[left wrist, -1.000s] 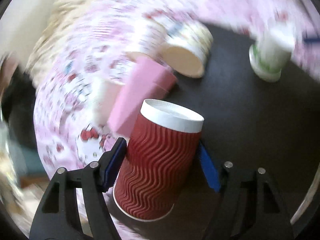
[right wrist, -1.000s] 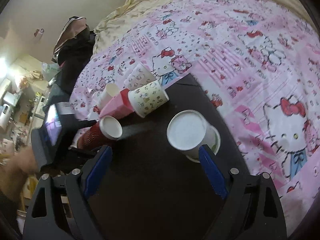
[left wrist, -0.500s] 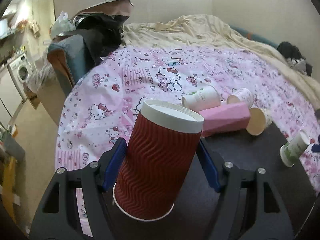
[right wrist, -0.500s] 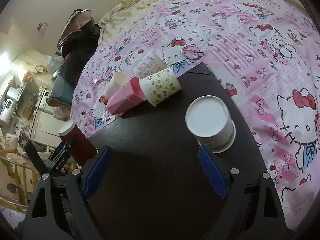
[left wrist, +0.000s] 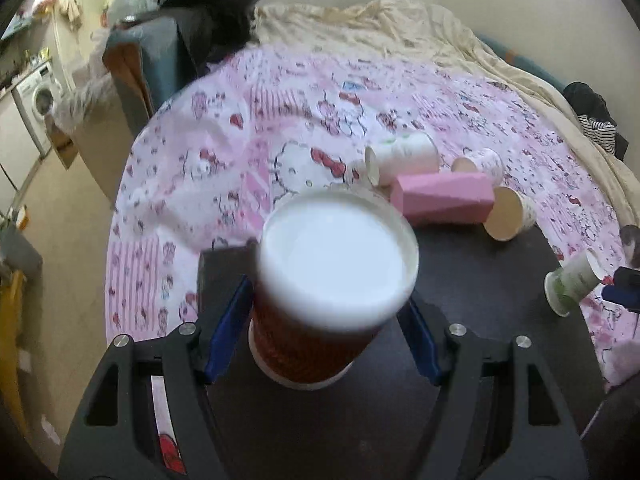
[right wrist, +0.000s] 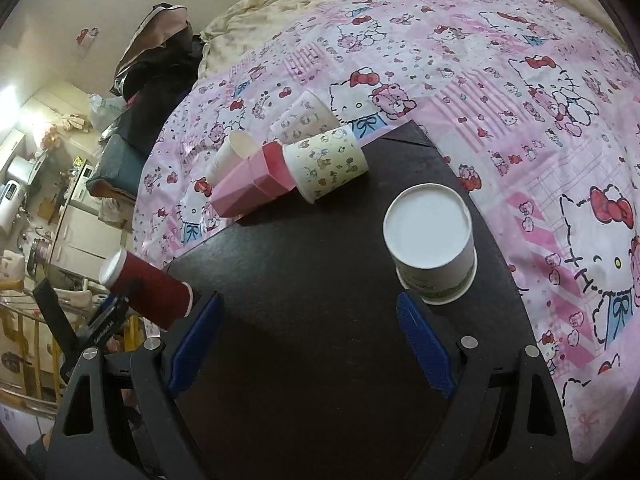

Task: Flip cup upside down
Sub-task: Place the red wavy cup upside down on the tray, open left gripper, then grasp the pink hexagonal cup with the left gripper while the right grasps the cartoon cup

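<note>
Since a second ago, my left hand-held gripper (left wrist: 326, 328) has swung round and rolled, so the red cup (left wrist: 316, 320) in it now shows its white base to the camera instead of its ribbed side; my right hand-held gripper (right wrist: 304, 344) has barely shifted.

Bed (right wrist: 500, 80): pink cartoon-cat cover, cream blanket behind.

Desk (right wrist: 312, 280): dark board lying on the bed.

Left hand-held gripper: blue pads pinch the red cup by its sides, base up and tipped toward the lens, over the desk's near corner. From the right wrist view the cup (right wrist: 148, 286) leans at the desk's left edge; whether its rim touches the surface I cannot tell.

Right hand-held gripper: jaws spread wide, nothing between them, over bare desk.

White cup (right wrist: 432, 240): green print, standing upside down on the desk, just beyond my right pad.

Pink cup (right wrist: 252, 184): faceted, on its side at the desk's far edge.

Printed cup (right wrist: 326, 164): on its side, touching the pink one.

Two more paper cups (left wrist: 400, 156) lie on the cover behind.
</note>
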Motion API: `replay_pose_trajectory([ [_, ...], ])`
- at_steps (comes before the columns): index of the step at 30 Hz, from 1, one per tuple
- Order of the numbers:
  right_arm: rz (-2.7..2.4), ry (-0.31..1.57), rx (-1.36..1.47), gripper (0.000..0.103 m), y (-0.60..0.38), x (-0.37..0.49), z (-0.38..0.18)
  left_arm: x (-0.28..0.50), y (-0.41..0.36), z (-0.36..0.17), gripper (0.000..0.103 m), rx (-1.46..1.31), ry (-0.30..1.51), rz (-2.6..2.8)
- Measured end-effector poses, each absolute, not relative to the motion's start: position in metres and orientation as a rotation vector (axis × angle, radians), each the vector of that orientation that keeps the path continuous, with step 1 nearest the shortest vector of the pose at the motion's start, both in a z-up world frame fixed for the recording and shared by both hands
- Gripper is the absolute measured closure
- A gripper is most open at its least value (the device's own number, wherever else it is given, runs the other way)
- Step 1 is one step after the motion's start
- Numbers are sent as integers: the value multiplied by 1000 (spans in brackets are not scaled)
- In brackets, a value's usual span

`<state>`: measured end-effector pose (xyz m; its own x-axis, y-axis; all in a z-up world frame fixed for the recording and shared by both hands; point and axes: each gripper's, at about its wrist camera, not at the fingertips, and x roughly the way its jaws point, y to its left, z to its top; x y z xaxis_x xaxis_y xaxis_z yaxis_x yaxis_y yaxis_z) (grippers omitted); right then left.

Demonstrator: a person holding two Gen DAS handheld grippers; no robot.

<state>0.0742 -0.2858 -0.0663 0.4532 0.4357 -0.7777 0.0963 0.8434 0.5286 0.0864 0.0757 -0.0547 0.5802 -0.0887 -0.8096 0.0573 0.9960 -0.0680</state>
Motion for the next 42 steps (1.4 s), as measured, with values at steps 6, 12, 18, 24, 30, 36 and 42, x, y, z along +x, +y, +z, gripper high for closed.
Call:
replay_pose_trajectory([
  [6, 222, 1097, 537, 12, -285, 75, -67, 81, 72, -54, 26, -64, 1010, -115],
  [12, 225, 1093, 559, 13, -287, 72, -66, 65, 65, -30, 26, -127, 989, -161],
  [18, 239, 1086, 563, 12, -284, 73, -63, 55, 57, -18, 22, -98, 949, -162],
  [24, 241, 1088, 559, 12, -281, 74, -63, 54, 66, -9, 22, -161, 942, -140],
  [30, 243, 1093, 570, 12, -283, 76, -66, 27, 53, 21, 21, -143, 852, -44],
  [36, 236, 1068, 533, 13, -287, 86, -50, 53, 26, 19, 21, -274, 925, -65],
  [42, 237, 1091, 641, 12, -309, 117, -46, 76, -11, 20, 21, -257, 909, -114],
])
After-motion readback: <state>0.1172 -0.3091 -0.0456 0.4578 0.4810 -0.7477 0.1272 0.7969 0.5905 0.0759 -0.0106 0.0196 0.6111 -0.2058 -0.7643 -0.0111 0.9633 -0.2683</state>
